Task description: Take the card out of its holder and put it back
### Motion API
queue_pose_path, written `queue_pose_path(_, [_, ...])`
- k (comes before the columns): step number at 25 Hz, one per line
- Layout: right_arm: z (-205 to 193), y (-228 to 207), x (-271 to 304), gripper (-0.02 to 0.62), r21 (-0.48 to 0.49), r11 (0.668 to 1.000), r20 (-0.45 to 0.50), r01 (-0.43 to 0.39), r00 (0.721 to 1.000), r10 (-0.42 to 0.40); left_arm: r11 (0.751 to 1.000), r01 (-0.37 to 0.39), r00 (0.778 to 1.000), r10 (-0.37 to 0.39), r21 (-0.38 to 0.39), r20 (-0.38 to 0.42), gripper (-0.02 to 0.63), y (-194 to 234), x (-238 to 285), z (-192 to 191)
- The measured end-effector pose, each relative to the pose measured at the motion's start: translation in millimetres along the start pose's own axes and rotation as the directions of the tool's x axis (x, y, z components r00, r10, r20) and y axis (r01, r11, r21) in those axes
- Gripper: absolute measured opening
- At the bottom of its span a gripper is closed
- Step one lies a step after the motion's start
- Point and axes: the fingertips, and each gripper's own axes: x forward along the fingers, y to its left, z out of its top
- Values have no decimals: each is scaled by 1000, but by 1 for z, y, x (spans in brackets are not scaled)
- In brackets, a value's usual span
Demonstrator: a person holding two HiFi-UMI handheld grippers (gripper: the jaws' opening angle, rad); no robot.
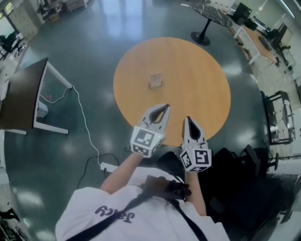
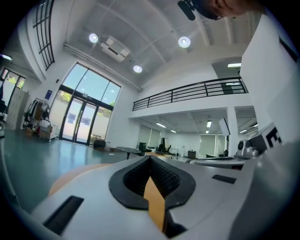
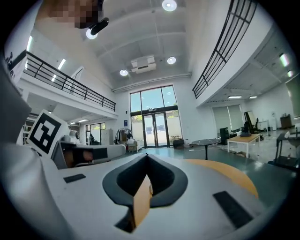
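A small card holder with its card (image 1: pixel 155 80) stands upright near the middle of the round wooden table (image 1: pixel 197 70) in the head view. My left gripper (image 1: pixel 165 107) hovers over the table's near edge, well short of the holder, its jaws shut with nothing between them. My right gripper (image 1: pixel 187 118) is beside it at the same edge, also shut and empty. In the left gripper view the jaws of the left gripper (image 2: pixel 150 157) meet at the tip, and in the right gripper view those of the right gripper (image 3: pixel 146 155) do too. Both views look out over the room, and the holder is hidden in them.
A dark desk on white legs (image 1: pixel 23 94) stands to the left. A white cable and power strip (image 1: pixel 109 166) lie on the floor by the person's feet. A black round table (image 1: pixel 211 12) and white desks (image 1: pixel 256 40) are at the far right, with black chairs (image 1: pixel 277 117) to the right.
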Motion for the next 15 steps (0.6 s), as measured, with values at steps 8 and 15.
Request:
queue_pose_path(8, [-9, -11, 84, 21, 13, 987, -15, -163, 987, 163, 984, -172, 985, 173, 52, -12, 12, 46, 16, -23])
queue_pose_path(15, [-40, -17, 119, 21, 18, 968, -114, -250, 961, 250, 979, -199, 980, 200, 55, -14, 12, 59, 39, -37])
